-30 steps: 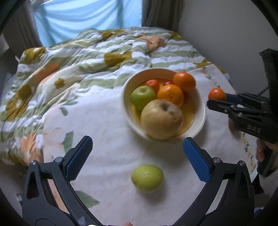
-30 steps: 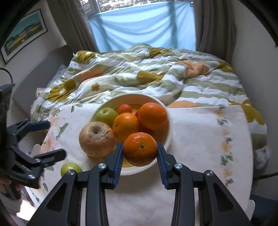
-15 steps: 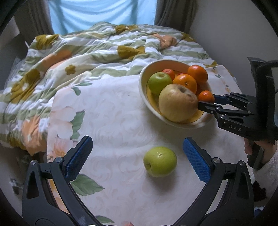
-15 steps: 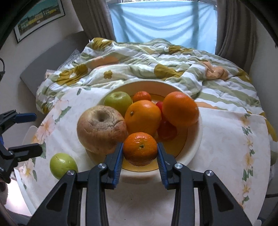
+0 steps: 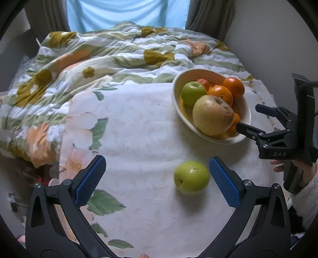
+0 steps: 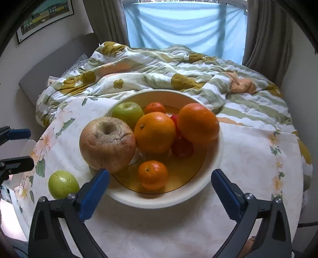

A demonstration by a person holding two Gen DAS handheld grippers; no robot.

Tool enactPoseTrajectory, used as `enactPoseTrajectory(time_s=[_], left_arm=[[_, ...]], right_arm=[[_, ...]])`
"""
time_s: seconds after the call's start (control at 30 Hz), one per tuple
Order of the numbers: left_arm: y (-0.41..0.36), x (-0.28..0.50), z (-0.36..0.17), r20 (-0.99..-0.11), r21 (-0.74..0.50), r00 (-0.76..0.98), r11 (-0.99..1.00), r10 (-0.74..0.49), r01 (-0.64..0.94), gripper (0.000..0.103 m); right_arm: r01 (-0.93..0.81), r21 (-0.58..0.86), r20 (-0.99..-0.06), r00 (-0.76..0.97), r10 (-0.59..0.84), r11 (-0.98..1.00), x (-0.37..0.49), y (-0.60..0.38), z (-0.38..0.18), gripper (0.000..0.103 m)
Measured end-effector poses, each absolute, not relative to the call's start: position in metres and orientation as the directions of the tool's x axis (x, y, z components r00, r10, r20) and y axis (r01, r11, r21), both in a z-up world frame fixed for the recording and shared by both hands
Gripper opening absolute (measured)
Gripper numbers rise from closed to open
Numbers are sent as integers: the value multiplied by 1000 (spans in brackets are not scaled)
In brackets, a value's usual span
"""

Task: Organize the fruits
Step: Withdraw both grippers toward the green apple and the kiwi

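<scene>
A cream bowl [image 6: 216, 154] [image 5: 175, 93] on the floral cloth holds a large wrinkled apple [image 6: 107, 143], a green apple [image 6: 127, 113], two big oranges [image 6: 155, 132] and a small mandarin [image 6: 152, 174] lying free at its front. My right gripper [image 6: 160, 190] is open and empty, its fingers either side of the bowl's near rim; it also shows in the left wrist view [image 5: 252, 121]. A loose green apple [image 5: 191, 177] [image 6: 63, 184] lies on the cloth. My left gripper [image 5: 157, 178] is open, with that apple just inside its right finger.
A rumpled green, white and ochre striped quilt [image 5: 111, 59] [image 6: 178, 75] covers the bed behind the cloth. Curtains and a blue window sheet stand at the back. A wall lies to the right, and a framed picture [image 6: 45, 15] hangs at left.
My right gripper has opened and let the mandarin go into the bowl. My left gripper has moved closer to the loose green apple, which now sits by its right finger.
</scene>
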State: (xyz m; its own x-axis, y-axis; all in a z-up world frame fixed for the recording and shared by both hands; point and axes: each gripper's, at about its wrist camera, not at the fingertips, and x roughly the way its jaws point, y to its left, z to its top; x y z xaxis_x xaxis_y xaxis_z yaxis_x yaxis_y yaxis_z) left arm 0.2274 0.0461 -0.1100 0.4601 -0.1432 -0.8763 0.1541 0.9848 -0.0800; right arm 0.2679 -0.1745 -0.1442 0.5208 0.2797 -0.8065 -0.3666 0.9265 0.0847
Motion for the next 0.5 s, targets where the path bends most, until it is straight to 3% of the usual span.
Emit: enactPoseTrajectory(time_s=[0.5], left_arm=[[45,218,-52,-820,-20,564,988,-103,153,103]], right_arm=[[-291,50,-749,622,229,955,232,-190,-67,102]])
